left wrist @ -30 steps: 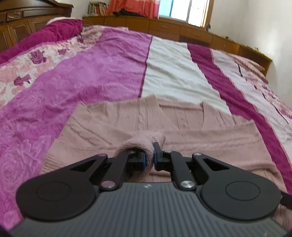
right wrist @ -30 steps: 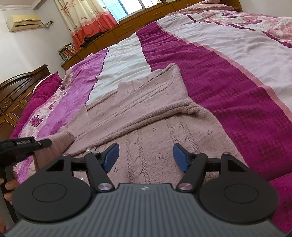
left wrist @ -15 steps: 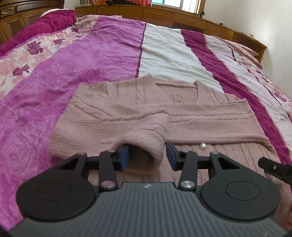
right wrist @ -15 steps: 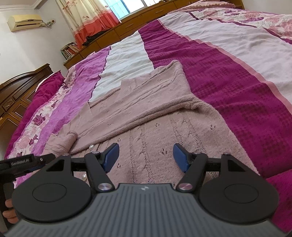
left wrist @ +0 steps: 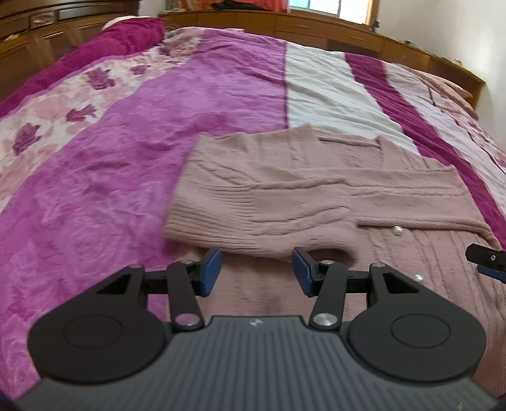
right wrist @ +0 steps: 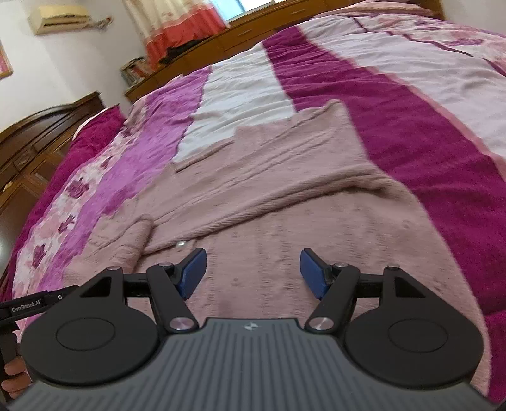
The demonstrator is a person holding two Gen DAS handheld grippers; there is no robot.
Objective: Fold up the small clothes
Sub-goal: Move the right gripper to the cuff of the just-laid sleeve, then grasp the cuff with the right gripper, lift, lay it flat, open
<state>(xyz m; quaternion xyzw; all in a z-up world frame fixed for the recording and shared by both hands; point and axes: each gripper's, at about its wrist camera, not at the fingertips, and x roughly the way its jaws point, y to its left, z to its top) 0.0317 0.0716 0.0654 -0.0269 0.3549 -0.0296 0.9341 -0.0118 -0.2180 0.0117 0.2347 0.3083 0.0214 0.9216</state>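
Note:
A dusty-pink knitted cardigan (left wrist: 284, 177) lies flat on the bed, its sleeves folded across the chest; it also shows in the right wrist view (right wrist: 284, 196). The left sleeve's cuff (left wrist: 316, 243) rests on the front, just beyond my left gripper (left wrist: 256, 268), which is open and empty. My right gripper (right wrist: 253, 268) is open and empty above the cardigan's lower front. A pearl button (left wrist: 398, 230) shows beside the sleeve.
The bed has a striped bedspread (left wrist: 110, 177) of magenta, white and floral bands. A dark red pillow (left wrist: 120, 41) lies at the head, with wooden cabinets (left wrist: 316, 28) behind. The right gripper's tip (left wrist: 487, 257) shows at the left view's right edge.
My left gripper has opened fully, let the sleeve cuff drop on the cardigan front, and drawn back. The right gripper has stayed open and shifted slightly.

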